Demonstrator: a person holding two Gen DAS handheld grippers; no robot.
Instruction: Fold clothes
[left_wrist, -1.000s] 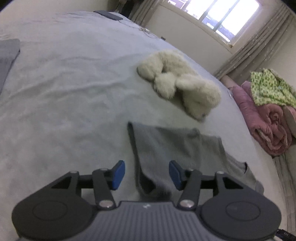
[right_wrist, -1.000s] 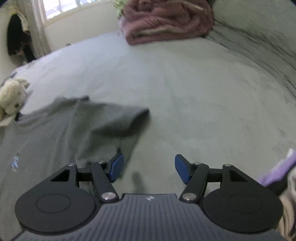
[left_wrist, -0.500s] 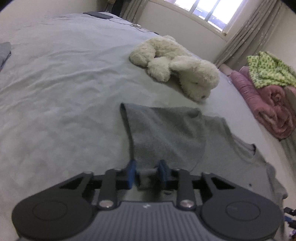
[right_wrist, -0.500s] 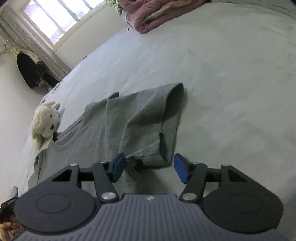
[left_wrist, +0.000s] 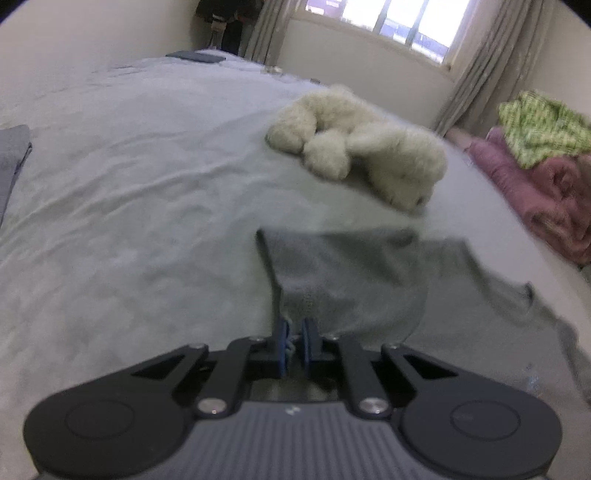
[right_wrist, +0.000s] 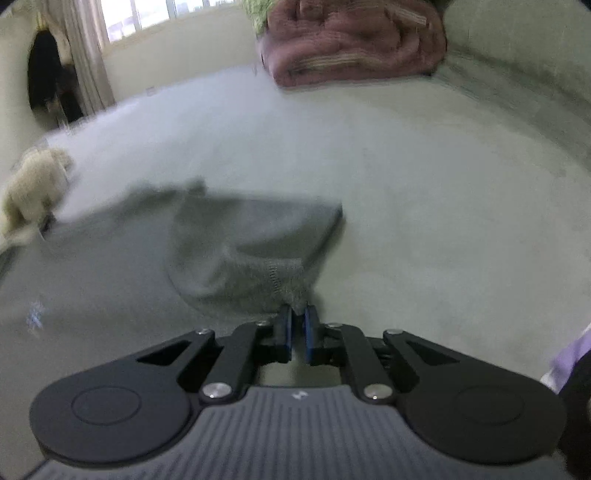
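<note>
A grey T-shirt (left_wrist: 354, 273) lies spread on the pale grey bed (left_wrist: 129, 206). My left gripper (left_wrist: 294, 334) is shut on the near edge of its left sleeve, and the cloth rises from the pads. In the right wrist view the same T-shirt (right_wrist: 243, 243) shows its other sleeve. My right gripper (right_wrist: 298, 319) is shut on the bottom corner of that sleeve, by the seam. Both sleeves are lifted a little off the bed.
A cream plush toy (left_wrist: 362, 147) lies just beyond the shirt; it also shows in the right wrist view (right_wrist: 33, 188). Folded pink blankets (right_wrist: 351, 37) and a green cloth (left_wrist: 539, 129) sit at the bed's far edge. A grey folded item (left_wrist: 11, 158) lies far left.
Both grippers went from open to shut on the shirt's sleeves, the left first, the right in the last half second. The sleeves now lift slightly.
</note>
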